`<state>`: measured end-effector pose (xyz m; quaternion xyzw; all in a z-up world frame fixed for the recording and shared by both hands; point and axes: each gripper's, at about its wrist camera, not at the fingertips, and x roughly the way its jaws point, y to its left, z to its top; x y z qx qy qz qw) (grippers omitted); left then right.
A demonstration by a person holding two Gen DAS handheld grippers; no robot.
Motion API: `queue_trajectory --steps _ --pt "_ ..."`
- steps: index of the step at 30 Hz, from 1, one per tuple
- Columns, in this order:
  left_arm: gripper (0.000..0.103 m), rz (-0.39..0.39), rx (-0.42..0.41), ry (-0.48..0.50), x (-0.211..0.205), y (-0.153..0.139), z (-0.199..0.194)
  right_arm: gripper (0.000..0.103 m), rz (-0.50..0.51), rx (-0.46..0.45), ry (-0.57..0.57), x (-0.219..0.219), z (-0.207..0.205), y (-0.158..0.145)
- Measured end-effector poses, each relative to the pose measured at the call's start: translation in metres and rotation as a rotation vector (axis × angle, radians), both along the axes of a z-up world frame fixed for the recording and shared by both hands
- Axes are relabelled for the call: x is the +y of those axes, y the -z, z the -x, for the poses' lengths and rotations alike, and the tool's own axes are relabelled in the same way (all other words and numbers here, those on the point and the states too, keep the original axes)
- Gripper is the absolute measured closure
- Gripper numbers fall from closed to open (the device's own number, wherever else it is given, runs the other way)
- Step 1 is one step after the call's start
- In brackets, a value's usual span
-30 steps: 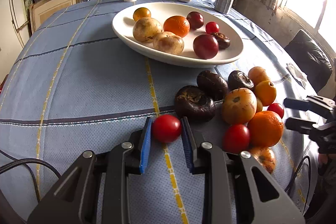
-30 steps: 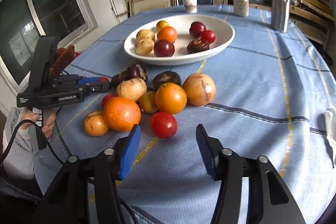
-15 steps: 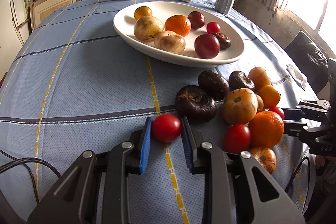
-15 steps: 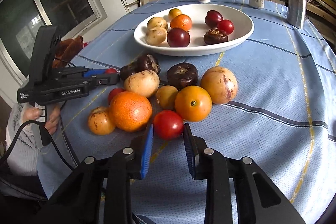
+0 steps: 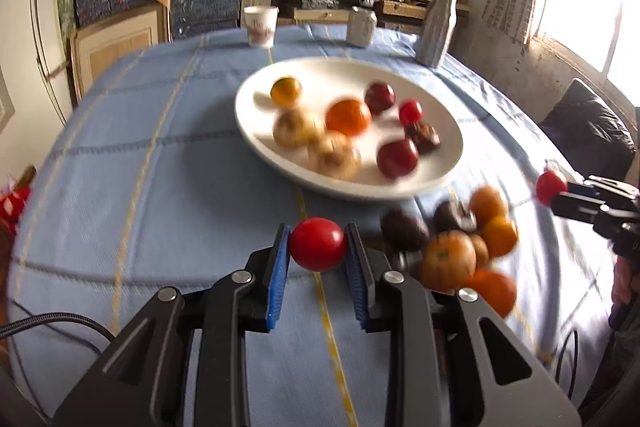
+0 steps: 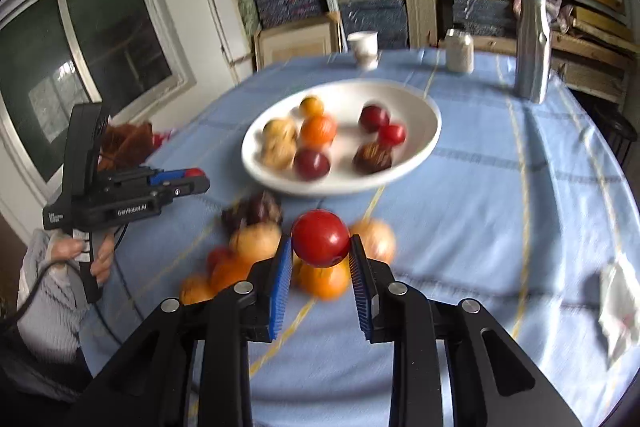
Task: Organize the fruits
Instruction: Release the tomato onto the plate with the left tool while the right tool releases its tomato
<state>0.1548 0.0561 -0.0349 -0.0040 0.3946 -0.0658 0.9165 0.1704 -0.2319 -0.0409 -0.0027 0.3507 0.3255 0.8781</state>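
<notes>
A carrying step is judged to be in hand: two small red fruits are held clear of the tablecloth (image 5: 168, 155), one in each gripper. The left gripper (image 5: 318, 247) is clamped on a red fruit (image 5: 317, 244), pinched at its sides between the blue ribbed pads (image 5: 279, 267). The right gripper (image 6: 320, 249) is likewise closed around a second red fruit (image 6: 321, 238), seen above the loose pile (image 6: 256, 247) of oranges, tan and dark fruits lying on the cloth (the pile is blurred, so the count cannot be given). The white oval bowl (image 5: 256, 131), smooth and shallow, stands beyond the pile and already holds several fruits.

Next, each fruit would have to be brought over the bowl's rim and lowered onto a bare patch before the pads are parted; round, glossy skins may roll, so a low release is called for. The woven blue cloth is crossed by yellow and dark stripes.
</notes>
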Motion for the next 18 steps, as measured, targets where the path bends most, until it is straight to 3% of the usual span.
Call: queue_trajectory --steps 9,18 --pt "0.076 -0.027 -0.026 -0.039 0.005 -0.030 -0.075 0.074 -0.031 -0.043 0.029 0.024 -0.069 -0.028" --pt "0.076 -0.022 0.032 -0.089 0.012 -0.006 -0.148 0.074 0.031 -0.031 0.061 0.064 -0.125 -0.002"
